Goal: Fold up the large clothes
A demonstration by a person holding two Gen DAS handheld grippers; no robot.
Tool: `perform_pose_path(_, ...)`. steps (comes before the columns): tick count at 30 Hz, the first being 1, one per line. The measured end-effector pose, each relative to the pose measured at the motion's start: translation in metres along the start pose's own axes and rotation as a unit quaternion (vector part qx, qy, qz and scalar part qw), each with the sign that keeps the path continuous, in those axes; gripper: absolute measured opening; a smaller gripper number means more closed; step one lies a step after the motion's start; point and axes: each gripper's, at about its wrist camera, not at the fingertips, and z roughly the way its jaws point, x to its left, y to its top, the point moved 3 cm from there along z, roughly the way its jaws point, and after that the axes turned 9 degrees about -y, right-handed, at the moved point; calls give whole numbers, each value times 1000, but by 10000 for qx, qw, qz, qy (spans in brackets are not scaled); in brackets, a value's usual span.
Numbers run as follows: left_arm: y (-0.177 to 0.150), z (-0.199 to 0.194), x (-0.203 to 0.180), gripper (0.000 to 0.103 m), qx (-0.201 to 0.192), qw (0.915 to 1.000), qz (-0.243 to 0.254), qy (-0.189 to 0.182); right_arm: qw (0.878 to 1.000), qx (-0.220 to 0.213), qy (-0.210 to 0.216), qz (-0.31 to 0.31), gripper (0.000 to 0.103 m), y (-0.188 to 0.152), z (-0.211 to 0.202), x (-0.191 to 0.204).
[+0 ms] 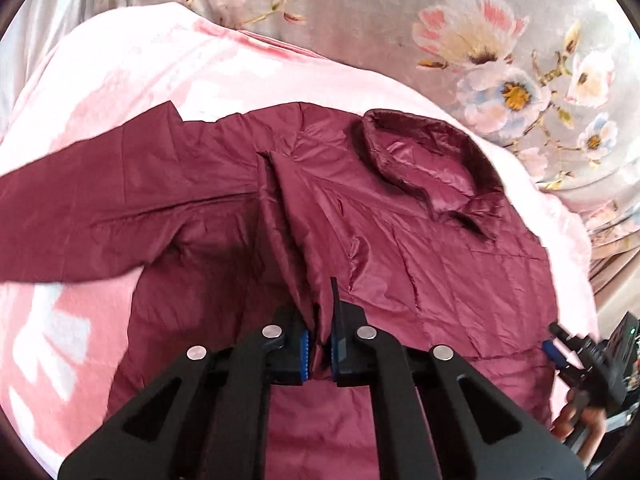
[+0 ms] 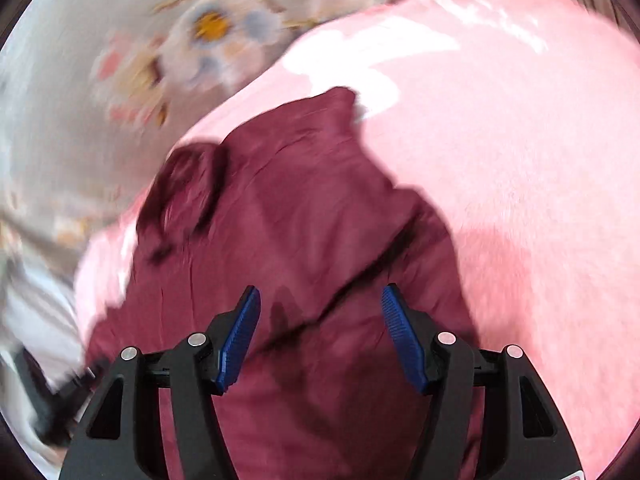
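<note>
The right wrist view is smeared by blur, so the jacket's (image 2: 288,240) folds and collar there are hard to read, and the floral sheet (image 2: 168,52) at 10 o'clock is only streaks. In the left wrist view the jacket (image 1: 400,248) lies spread on a pink blanket (image 1: 120,80), its collar (image 1: 424,160) open toward 1 o'clock and one sleeve (image 1: 100,208) stretched out to 9 o'clock, where the frame edge cuts it off. The jacket's lower part is hidden behind the left gripper (image 1: 319,354), which is clenched on a raised ridge of the maroon fabric; the blue pads (image 1: 305,354) press the cloth from both sides and a crease runs up from them toward 12 o'clock. The right gripper (image 2: 318,340) hovers over the jacket with its jaws spread apart, nothing between the pads (image 2: 240,340) but the cloth below them; whether they touch it cannot be told. In the left view that right gripper (image 1: 560,354) shows at 4 o'clock, beside the jacket's edge, with part of a hand (image 1: 580,424) below it, cut by the frame. The floral sheet (image 1: 500,60) fills 12 to 2 o'clock beyond the blanket.
</note>
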Motion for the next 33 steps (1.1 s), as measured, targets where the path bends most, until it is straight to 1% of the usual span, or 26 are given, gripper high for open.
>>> perform_pose_path(1,1,3,0,5,2,10000,26,35,9999,23,42,124,58,7,6,-4)
perform_pose_path(3,1,11,-1,5,22,9999,75,113,9997,-41,23,249,30,19,12,-8)
perform_pose_path(4,1,12,-1,5,26,9999,77,138,9996,-86,8,262,5,24,11,-8)
perform_pose_path(5,0,15,1,5,48,9999,59,139,9993,-241,47,297,4,30,4,-8)
perform_pose_path(7,-5,21,6,5,125,9998,2,142,9965,-787,157,228,2,37,-22,-3)
perform_pose_path(9,-16,33,12,5,268,9995,-63,164,9938,-1114,-41,-18,1,37,-38,0)
perform_pose_path(10,-20,41,13,5,339,9992,-82,187,9918,-1213,-329,-238,1,33,-38,1)
perform_pose_path(11,-25,47,15,5,365,9991,-85,221,9899,-1152,-680,-464,1,29,-28,3)
perform_pose_path(12,-29,50,15,5,297,9992,-36,261,9883,-1062,-916,-601,1,27,-19,4)
perform_pose_path(13,-31,51,12,5,177,9991,117,363,9836,-915,-1305,-848,1,20,-2,4)
perform_pose_path(14,-33,52,9,5,115,9985,253,464,9799,-853,-1495,-1009,1,15,7,3)
perform_pose_path(15,-36,53,5,5,25,9972,441,601,9758,-886,-1635,-1151,1,9,12,4)
perform_pose_path(17,-41,54,-1,6,-131,9938,724,828,9677,-988,-1887,-1346,1,4,11,7)
perform_pose_path(19,-43,54,-6,6,-201,9908,884,1009,9626,-1017,-2042,-1464,2,-1,12,6)
perform_pose_path(21,-41,54,-7,6,-215,9899,921,1052,9594,-1024,-2133,-1538,3,-3,12,8)
perform_pose_path(24,-39,52,-6,6,-233,9906,894,1014,9535,-1043,-2292,-1655,9,-6,12,10)
perform_pose_path(25,-38,53,-6,6,-237,9906,890,1010,9505,-1061,-2379,-1694,16,-6,12,12)
perform_pose_path(26,-38,53,-6,6,-240,9906,892,1012,9447,-1086,-2557,-1741,27,-7,12,14)
perform_pose_path(27,-38,52,-6,6,-244,9904,898,1020,9365,-1120,-2808,-1776,39,-8,13,16)
perform_pose_path(28,-38,52,-7,6,-248,9903,903,1029,9245,-1164,-3172,-1764,79,-8,13,17)
perform_pose_path(29,-38,52,-7,6,-249,9902,905,1035,9040,-1279,-3726,-1661,90,-8,10,14)
perform_pose_path(30,-39,53,-8,6,-251,9901,905,1041,9080,-1241,-3664,-1608,89,-6,9,11)
perform_pose_path(31,-39,53,-7,6,-252,9902,901,1036,9166,-1153,-3489,-1578,86,-4,10,9)
perform_pose_path(33,-39,52,-7,6,-255,9909,872,997,9418,-920,-2942,-1345,65,4,8,-3)
